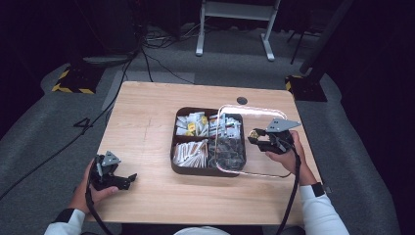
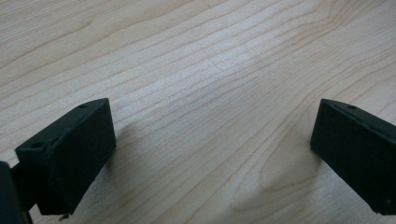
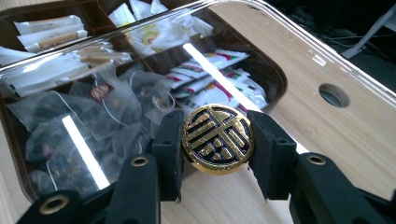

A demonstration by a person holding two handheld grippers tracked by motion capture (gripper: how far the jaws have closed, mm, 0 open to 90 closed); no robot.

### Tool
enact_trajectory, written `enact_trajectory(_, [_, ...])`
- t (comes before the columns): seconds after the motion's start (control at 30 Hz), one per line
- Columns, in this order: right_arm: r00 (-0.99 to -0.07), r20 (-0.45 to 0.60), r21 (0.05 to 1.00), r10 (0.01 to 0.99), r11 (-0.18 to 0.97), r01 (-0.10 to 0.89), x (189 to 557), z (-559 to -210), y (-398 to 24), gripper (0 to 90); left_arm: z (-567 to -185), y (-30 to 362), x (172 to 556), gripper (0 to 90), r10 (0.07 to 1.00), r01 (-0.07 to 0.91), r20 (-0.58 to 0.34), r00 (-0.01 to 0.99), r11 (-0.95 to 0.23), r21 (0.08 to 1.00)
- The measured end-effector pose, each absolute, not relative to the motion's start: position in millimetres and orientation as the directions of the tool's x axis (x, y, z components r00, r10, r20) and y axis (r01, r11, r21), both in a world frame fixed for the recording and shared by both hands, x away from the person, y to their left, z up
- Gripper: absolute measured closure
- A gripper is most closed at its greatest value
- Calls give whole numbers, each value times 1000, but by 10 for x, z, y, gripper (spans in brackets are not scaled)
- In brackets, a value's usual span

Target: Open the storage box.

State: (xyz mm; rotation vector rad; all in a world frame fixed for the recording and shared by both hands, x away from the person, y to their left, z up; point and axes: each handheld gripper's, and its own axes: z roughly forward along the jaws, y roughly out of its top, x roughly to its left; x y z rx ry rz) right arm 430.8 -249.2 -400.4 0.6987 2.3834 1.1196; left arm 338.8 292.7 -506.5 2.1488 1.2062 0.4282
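Right claw (image 3: 217,140): clamped on the gold knob (image 3: 217,139) of the clear lid (image 1: 274,147), held half over the tray's right side, centre-right of the high view
Left claw (image 2: 210,154): wide open, holding nothing, resting on bare wood at lower left
Risk: the round knob could slip; the tilted lid might catch the brown tray (image 1: 172,149) and spill packets
Desk (image 1: 147,117): pale wood grain
Room: dark, grey carpet, cables
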Motion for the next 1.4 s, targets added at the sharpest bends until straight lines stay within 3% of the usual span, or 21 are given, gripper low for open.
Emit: enact_trajectory(1.4, [-671,-83,787,737,461,410,4349,-4272,-3660,587,-5065,2927,3388,3,849,645,-24,527,-382,662])
